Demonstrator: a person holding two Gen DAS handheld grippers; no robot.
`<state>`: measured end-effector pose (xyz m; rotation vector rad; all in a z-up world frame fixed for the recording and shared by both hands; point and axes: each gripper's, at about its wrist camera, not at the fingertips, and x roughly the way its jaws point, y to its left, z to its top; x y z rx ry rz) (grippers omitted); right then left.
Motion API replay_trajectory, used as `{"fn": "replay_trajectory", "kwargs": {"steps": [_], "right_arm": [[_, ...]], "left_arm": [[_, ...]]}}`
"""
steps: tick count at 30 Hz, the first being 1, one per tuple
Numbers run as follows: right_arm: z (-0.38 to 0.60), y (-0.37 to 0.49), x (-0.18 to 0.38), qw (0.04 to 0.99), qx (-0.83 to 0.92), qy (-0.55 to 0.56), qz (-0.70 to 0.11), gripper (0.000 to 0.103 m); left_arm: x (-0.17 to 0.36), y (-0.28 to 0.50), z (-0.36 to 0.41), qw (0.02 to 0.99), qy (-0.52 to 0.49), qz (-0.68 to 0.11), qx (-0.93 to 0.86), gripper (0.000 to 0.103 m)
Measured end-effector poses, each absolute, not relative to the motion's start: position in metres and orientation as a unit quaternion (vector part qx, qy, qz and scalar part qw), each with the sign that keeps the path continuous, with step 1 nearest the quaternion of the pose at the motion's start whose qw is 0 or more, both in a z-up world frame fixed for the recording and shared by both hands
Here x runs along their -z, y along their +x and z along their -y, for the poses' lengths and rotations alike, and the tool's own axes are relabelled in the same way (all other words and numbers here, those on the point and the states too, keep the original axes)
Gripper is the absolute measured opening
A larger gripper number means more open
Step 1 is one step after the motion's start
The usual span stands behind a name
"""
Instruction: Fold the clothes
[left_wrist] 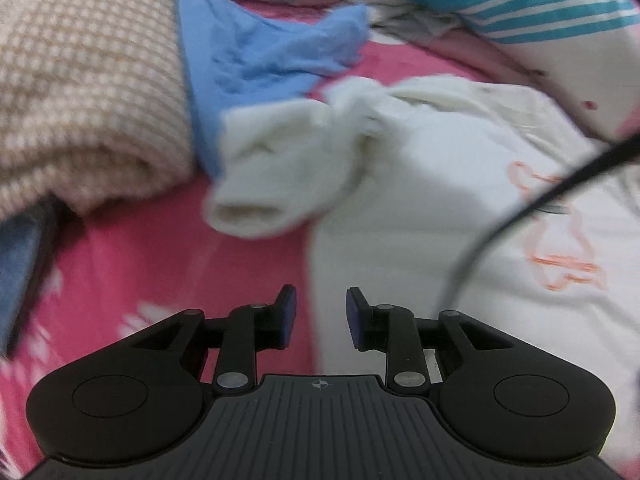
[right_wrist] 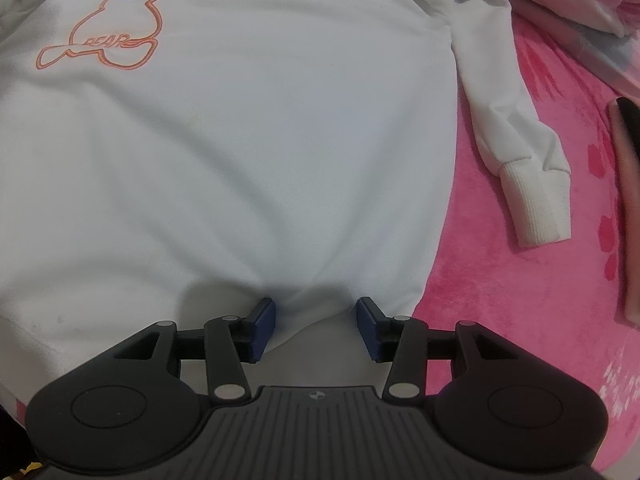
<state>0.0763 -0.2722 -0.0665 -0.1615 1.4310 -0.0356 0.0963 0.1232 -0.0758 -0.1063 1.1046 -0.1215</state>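
The white sweatshirt (right_wrist: 248,152) lay flat on the pink blanket (right_wrist: 520,240), its orange bear outline (right_wrist: 116,24) at the far left and one sleeve (right_wrist: 516,132) stretched along its right side. The right gripper (right_wrist: 316,326) stood with jaws apart over the near hem, nothing clamped. The left gripper (left_wrist: 321,316) stood with jaws apart and empty above the blanket; the other sleeve (left_wrist: 276,168) lay bunched beyond it

A bedroom in a home, seen close over a bed. A pink floral bedsheet (right_wrist: 500,320) covers the surface. Clothes lie spread and heaped on it: a white sweatshirt (right_wrist: 248,140) with an orange bear outline, a beige checked knit (left_wrist: 80,88), a blue cloth (left_wrist: 260,56), and a striped pillow (left_wrist: 520,4).
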Motion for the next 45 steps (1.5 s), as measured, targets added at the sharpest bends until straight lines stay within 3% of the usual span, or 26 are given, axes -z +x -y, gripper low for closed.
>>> {"fn": "replay_trajectory", "kwargs": {"steps": [10,13,19,22,26,31,32,34,35,36,45], "right_arm": [[0.304,0.031,0.053,0.759,-0.015,-0.059,-0.649,0.053],[0.310,0.044,0.039,0.742,-0.041,-0.046,-0.668,0.053],[0.340,0.127,-0.009,0.801,-0.065,-0.064,-0.592,0.053],[0.421,0.153,0.034,0.821,-0.078,-0.101,-0.557,0.053],[0.393,0.231,0.061,0.825,-0.140,-0.192,-0.513,0.053],[0.380,0.272,0.073,0.803,-0.185,-0.227,-0.518,0.054],[0.382,0.280,0.077,0.795,-0.194,-0.218,-0.531,0.052],[0.383,0.284,0.079,0.783,-0.216,-0.224,-0.539,0.038],[0.380,0.283,0.077,0.783,-0.219,-0.241,-0.530,0.006],[0.379,0.283,0.073,0.785,-0.214,-0.252,-0.524,0.003],[0.382,0.284,0.085,0.814,-0.162,-0.270,-0.489,0.002]], "left_arm": [[0.104,0.040,-0.028,0.772,-0.062,-0.607,0.179,0.027],[0.115,0.027,-0.007,0.758,-0.035,-0.625,0.183,0.027],[0.123,0.020,0.005,0.762,-0.006,-0.630,0.152,0.027],[0.126,0.016,0.008,0.762,-0.006,-0.632,0.138,0.028],[0.127,0.014,0.014,0.763,-0.001,-0.634,0.124,0.028],[0.128,0.012,0.020,0.768,0.015,-0.630,0.114,0.029],[0.128,0.011,0.021,0.769,0.019,-0.629,0.112,0.029],[0.128,0.010,0.024,0.771,0.028,-0.627,0.109,0.029],[0.128,0.009,0.025,0.772,0.033,-0.626,0.109,0.029],[0.128,0.008,0.026,0.773,0.037,-0.624,0.108,0.029],[0.128,0.006,0.029,0.774,0.055,-0.621,0.115,0.030]]}}
